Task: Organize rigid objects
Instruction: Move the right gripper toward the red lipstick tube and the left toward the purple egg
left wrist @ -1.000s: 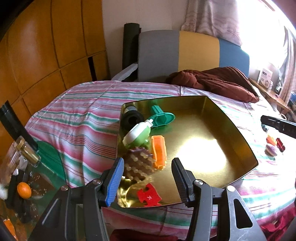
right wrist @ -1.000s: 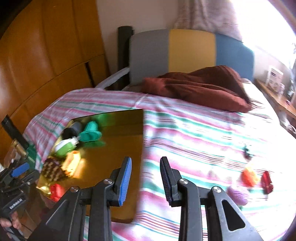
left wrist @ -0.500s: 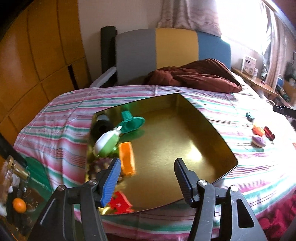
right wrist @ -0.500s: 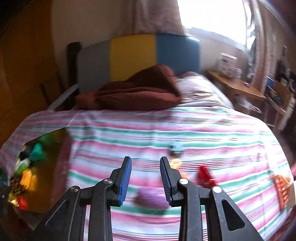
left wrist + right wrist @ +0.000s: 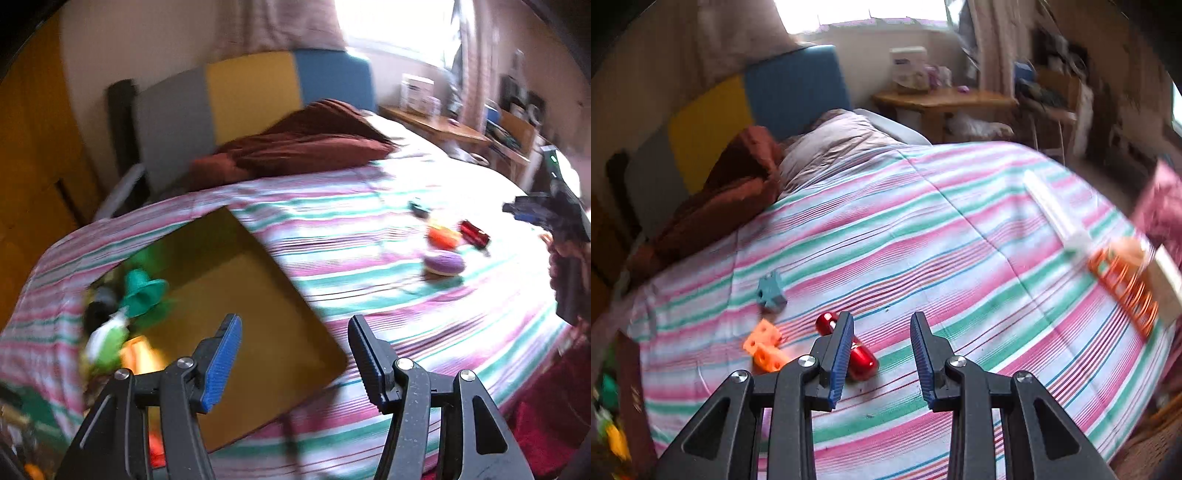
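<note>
Red capsule [image 5: 862,356] half behind claw finger [image 5: 839,354]

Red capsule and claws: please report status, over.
Left claw just been opening, empty, facing tray. Right claw narrowly open, empty. Red capsule on bed, partly behind its left finger. Orange block lies close beside.

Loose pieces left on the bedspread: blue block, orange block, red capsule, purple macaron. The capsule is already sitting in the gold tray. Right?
Not quite. The red capsule is not in the gold tray; it lies on the striped bedspread beside the orange block, as the right wrist view shows. The blue block and purple macaron are loose there too.
</note>
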